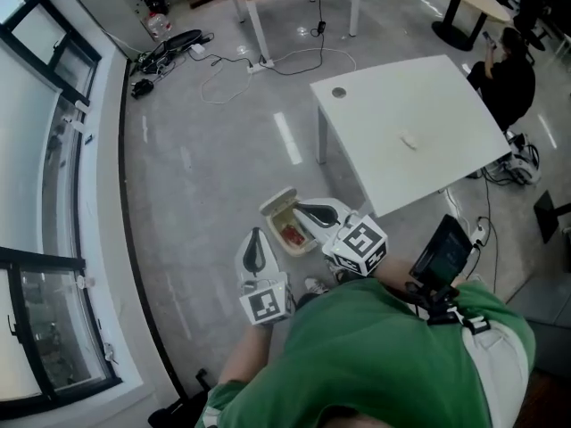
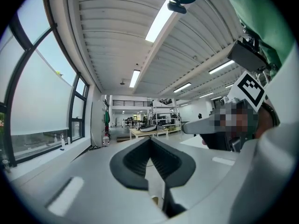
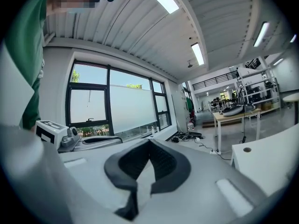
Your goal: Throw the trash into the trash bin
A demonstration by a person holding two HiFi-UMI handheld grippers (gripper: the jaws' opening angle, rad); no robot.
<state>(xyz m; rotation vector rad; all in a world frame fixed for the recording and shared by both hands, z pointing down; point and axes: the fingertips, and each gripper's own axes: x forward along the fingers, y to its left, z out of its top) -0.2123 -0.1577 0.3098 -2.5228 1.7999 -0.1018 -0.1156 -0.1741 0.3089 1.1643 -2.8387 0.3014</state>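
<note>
Left gripper (image 1: 257, 239) and right gripper (image 1: 303, 209), close below us — jaws together on both, empty. Trash bin (image 1: 301, 249) sits open on the floor between them — red trash (image 1: 292, 233) inside, right gripper nearer.

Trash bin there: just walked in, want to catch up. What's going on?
A person in a green shirt holds two grippers by the open trash bin, which has something red inside. The left gripper and right gripper are shut and empty. A small white scrap lies on the white table.
</note>
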